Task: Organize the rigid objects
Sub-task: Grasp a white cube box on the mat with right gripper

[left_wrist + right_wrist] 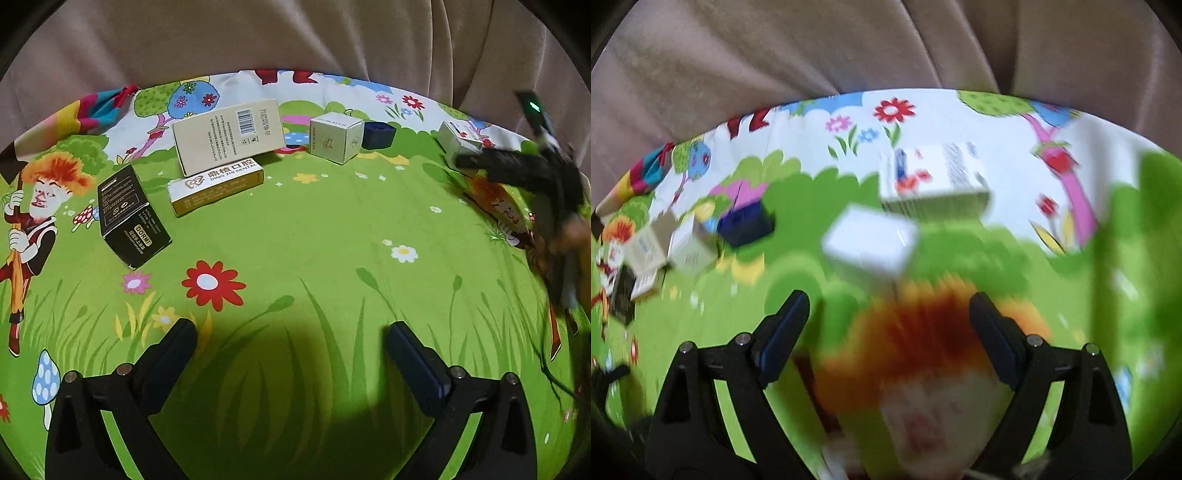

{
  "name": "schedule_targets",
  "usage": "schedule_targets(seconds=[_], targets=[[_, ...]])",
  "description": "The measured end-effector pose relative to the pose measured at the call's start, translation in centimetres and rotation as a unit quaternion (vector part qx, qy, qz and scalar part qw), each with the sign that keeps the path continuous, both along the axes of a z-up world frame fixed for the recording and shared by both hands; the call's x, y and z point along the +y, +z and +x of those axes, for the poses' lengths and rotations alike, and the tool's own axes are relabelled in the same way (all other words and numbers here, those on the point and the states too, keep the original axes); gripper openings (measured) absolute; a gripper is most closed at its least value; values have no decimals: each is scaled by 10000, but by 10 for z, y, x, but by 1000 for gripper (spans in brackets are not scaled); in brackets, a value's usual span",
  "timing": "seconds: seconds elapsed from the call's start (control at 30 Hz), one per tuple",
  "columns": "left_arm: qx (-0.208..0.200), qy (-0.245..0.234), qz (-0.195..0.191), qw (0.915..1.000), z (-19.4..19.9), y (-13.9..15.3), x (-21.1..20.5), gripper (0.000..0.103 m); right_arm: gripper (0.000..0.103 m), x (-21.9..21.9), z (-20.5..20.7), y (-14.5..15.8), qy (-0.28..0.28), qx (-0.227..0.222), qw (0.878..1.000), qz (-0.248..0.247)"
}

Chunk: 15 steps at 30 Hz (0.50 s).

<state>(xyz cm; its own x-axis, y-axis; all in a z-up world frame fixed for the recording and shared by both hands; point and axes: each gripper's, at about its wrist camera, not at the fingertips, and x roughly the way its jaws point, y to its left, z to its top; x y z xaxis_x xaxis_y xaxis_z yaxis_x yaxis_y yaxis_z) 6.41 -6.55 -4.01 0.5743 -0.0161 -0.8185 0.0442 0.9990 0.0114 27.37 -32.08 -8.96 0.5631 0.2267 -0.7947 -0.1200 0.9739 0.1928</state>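
Several boxes lie on a cartoon-printed cloth. In the left wrist view a black box (129,218) lies at the left, a white and yellow dental box (216,190) beside it, and a large cream box (229,136) leans on that one. A pale cube box (334,137) and a dark blue box (378,134) sit further back. My left gripper (291,343) is open over bare cloth. My right gripper (888,314), blurred by motion, is open with nothing between its fingers; a white box (871,247) and a printed white box (934,181) lie ahead of it.
A beige curtain (295,37) hangs behind the cloth's far edge. In the left wrist view the other gripper's dark body (532,181) reaches in from the right near a white box (458,142). Green cloth (295,240) spreads through the middle.
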Motion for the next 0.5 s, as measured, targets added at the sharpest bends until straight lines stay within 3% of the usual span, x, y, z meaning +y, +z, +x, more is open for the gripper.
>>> schedule_targets(seconds=[0.13, 0.17, 0.2, 0.33, 0.5], targets=[[2, 17, 1, 10000, 2, 0, 0, 103, 90, 15, 26, -8, -192, 83, 9995, -248], [3, 19, 2, 10000, 2, -1, 0, 103, 85, 17, 28, -9, -209, 85, 9993, -309], [4, 23, 6, 10000, 2, -1, 0, 103, 54, 17, 27, -8, -271, 68, 9988, -405], [19, 45, 32, 10000, 5, -1, -1, 103, 56, 6, -5, -2, -121, 103, 9991, -394], [35, 408, 61, 9991, 10, -1, -9, 103, 56, -18, -108, 2, 132, -17, 9995, -292]])
